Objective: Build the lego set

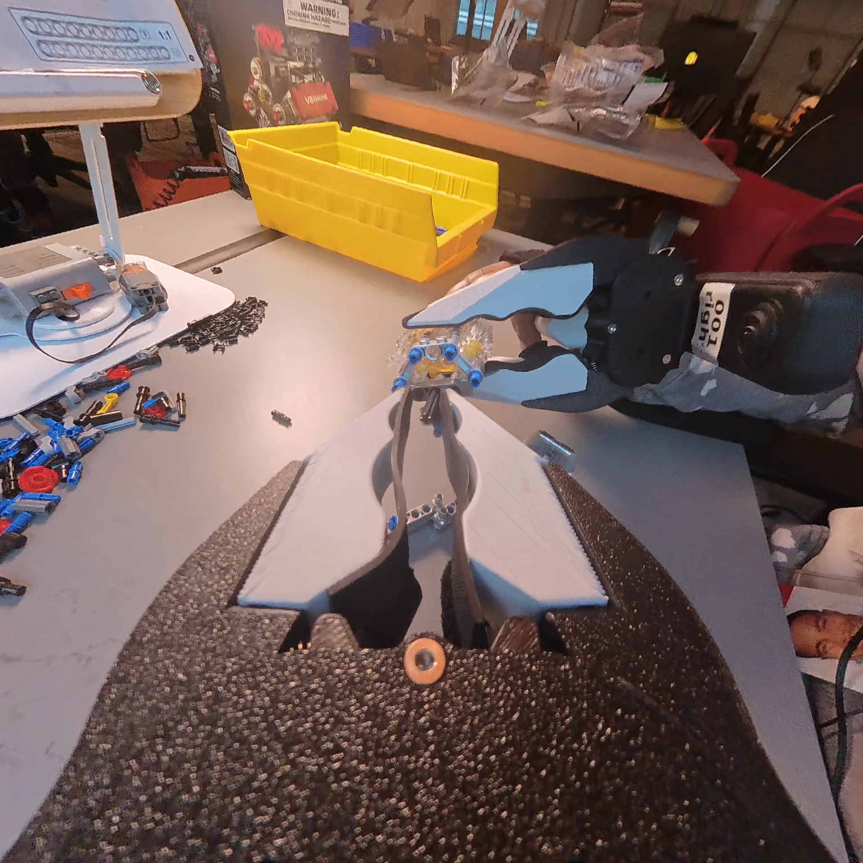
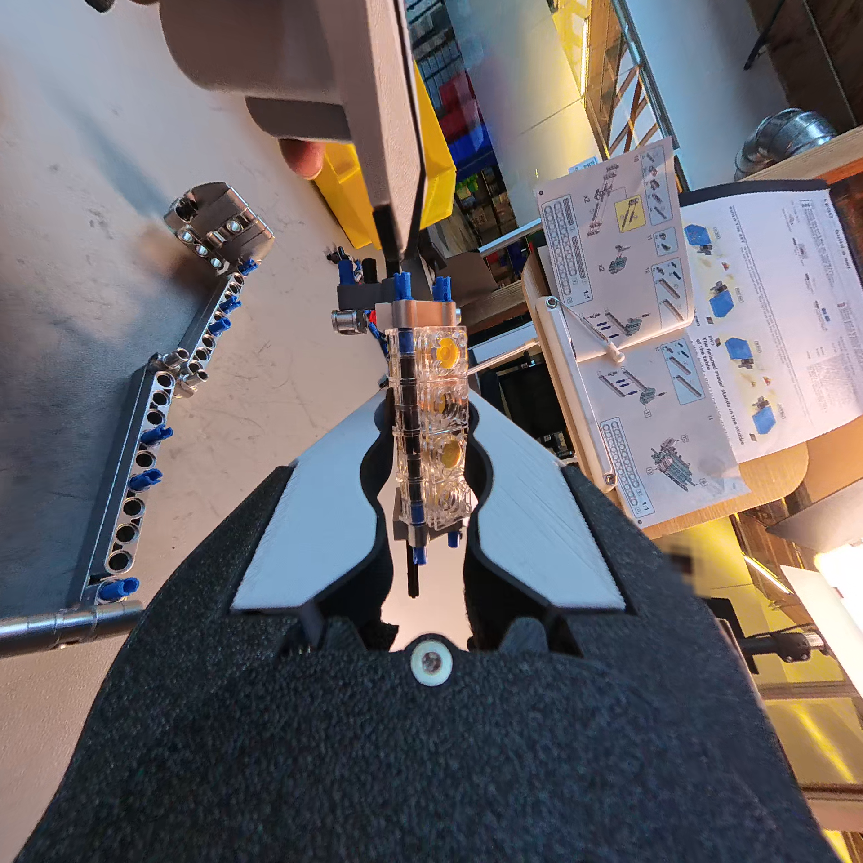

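Where the left wrist view looks down its own fingers, the left hand-held gripper (image 1: pixel 432 401) is nearly closed, tips pinched on a black pin (image 1: pixel 430 405) at the end of the clear brick assembly (image 1: pixel 439 357). That assembly hangs above the bench (image 1: pixel 140 513), with blue pins sticking out of its grey end plate. Right hand-held gripper (image 1: pixel 439 359) comes in from the right, jaws partly open around the assembly's clear body. Loose blue, black and red parts (image 1: pixel 60 448) lie scattered at left, yellow bin (image 1: pixel 369 196) behind, grey motor and battery box (image 1: pixel 70 280) on a white stand base.

Right wrist view: right hand-held gripper (image 2: pixel 427 411) clamps the clear brick assembly (image 2: pixel 429 420) by its sides; yellow round pieces show inside it, a black axle runs along its length. Left hand-held gripper (image 2: pixel 397 252) meets its far end from above. Long grey holed beam with blue pins (image 2: pixel 154 420) lies on the bench at left. Instruction booklet (image 2: pixel 644 327) sits on its stand at right.
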Tool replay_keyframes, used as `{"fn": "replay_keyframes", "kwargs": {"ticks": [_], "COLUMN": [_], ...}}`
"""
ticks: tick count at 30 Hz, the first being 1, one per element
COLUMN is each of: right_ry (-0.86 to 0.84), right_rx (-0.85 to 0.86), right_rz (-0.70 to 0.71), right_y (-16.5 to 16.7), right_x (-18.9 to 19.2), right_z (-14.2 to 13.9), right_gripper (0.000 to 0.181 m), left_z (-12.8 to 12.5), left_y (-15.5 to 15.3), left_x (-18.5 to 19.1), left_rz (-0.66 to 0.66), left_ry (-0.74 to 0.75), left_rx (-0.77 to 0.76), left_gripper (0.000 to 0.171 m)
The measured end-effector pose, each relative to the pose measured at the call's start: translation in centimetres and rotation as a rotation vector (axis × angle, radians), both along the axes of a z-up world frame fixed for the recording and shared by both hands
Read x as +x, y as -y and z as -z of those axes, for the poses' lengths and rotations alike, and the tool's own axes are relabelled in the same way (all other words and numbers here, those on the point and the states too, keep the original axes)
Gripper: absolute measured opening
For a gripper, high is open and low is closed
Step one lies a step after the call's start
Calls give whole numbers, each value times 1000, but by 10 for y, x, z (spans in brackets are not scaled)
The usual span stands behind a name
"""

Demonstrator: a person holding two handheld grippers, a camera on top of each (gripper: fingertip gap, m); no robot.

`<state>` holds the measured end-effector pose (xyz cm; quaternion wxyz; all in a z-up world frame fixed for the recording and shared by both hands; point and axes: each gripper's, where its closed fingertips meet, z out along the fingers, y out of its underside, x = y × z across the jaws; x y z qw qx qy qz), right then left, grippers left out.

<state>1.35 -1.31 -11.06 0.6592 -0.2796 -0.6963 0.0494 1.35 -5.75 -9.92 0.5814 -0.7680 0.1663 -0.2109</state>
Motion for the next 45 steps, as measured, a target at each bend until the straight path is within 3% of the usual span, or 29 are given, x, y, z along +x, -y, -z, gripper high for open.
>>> {"fn": "replay_keyframes", "kwargs": {"ticks": [10, 17, 31, 37, 45], "right_ry": [-16, -58, -72, -64, -88], "right_rx": [16, -56, -526, -559, -477], "right_rz": [-15, -112, -346, -384, -371], "right_y": [4, 18, 33, 39, 37], "right_x": [2, 5, 19, 22, 24], "right_z": [-4, -15, -27, -30, -35], "right_gripper": [24, 24, 30, 26, 26], "left_z": [0, -15, -36, -40, -43], "left_y": [6, 14, 22, 23, 24], "left_x": [9, 12, 11, 9, 9], "left_rz": [59, 109, 194, 212, 198], "left_ry": [-44, -3, 233, 274, 263], "left_rx": [1, 51, 70, 83, 111], "left_gripper": [1, 0, 0, 0, 0]}}
